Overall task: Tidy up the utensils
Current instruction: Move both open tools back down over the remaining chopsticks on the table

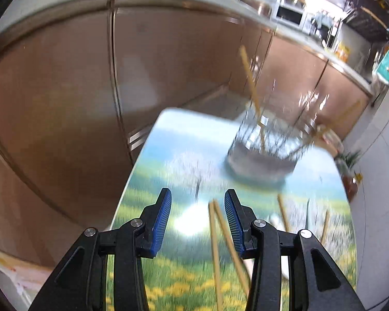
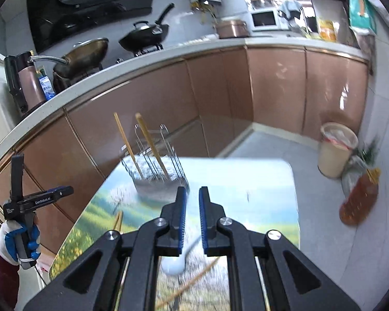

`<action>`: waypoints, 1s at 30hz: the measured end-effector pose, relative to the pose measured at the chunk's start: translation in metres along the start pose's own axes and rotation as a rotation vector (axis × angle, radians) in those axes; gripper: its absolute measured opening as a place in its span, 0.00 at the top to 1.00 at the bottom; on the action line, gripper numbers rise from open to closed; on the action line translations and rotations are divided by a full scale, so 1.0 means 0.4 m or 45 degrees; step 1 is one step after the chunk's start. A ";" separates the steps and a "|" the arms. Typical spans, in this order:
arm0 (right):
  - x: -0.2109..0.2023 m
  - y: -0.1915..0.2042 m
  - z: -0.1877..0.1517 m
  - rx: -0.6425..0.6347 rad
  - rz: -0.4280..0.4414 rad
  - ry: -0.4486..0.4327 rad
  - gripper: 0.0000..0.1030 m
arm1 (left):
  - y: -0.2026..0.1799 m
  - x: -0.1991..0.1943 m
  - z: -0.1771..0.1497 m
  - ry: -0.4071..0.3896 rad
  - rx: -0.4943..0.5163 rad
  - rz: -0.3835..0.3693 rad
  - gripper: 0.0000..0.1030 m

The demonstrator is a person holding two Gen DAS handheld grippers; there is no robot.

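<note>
The surface [image 2: 259, 181] with the printed meadow picture is standing in front of the brown kitchen cabinets [image 2: 272, 83], and its far edge and right edge are giving onto open grey floor [image 2: 324, 233], where a beige bin [image 2: 334, 150] is standing well apart. On the far part of the surface the wire utensil holder [image 2: 158, 171] is standing upright near the far left corner, with two chopsticks [image 2: 150, 142] leaning inside it.

The left claw [image 1: 197, 220] is pointing downward over the near part of the surface. Its blue pads [image 1: 163, 223] are standing clearly apart and nothing is pressed between them; a pair of loose chopsticks [image 1: 216, 246] is lying on the surface below, close to the right pad. In the right wrist view a gloved hand [image 2: 15, 241] is holding this tool at the left side, beside the surface's left edge.

The right claw [image 2: 192, 207] is pointing down toward the middle of the surface, with its pads almost together and only a thin gap between them. Nothing is visibly clamped at the tips. Below it a white spoon [image 2: 173, 264] is lying on the surface, beside one more chopstick [image 2: 194, 282].
</note>
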State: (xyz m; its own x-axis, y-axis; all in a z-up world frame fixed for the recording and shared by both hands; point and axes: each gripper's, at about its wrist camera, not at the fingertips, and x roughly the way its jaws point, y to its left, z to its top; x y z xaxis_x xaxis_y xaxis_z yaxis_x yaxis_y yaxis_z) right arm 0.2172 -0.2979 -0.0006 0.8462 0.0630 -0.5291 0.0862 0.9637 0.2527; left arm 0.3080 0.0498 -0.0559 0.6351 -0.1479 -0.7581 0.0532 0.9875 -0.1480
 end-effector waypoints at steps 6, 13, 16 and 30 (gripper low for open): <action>-0.006 -0.017 -0.074 0.053 -0.002 0.121 0.91 | -0.002 0.055 -0.087 0.201 0.001 -0.053 0.59; 0.112 -0.055 -0.150 0.175 -0.010 0.368 0.91 | -0.006 0.167 -0.120 0.370 -0.018 -0.087 0.59; 0.175 -0.069 -0.176 0.219 -0.019 0.444 0.91 | -0.017 0.207 -0.120 0.399 -0.007 -0.072 0.59; 0.395 -0.126 -0.210 0.331 -0.091 0.641 0.91 | -0.033 0.299 -0.108 0.444 0.064 -0.048 0.61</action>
State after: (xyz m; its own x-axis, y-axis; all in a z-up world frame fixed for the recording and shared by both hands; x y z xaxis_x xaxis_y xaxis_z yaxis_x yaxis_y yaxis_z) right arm 0.3025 -0.3149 -0.1650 0.4844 0.1771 -0.8567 0.3144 0.8786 0.3594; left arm 0.3500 0.0169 -0.1722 0.3310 -0.1852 -0.9253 0.1151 0.9812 -0.1552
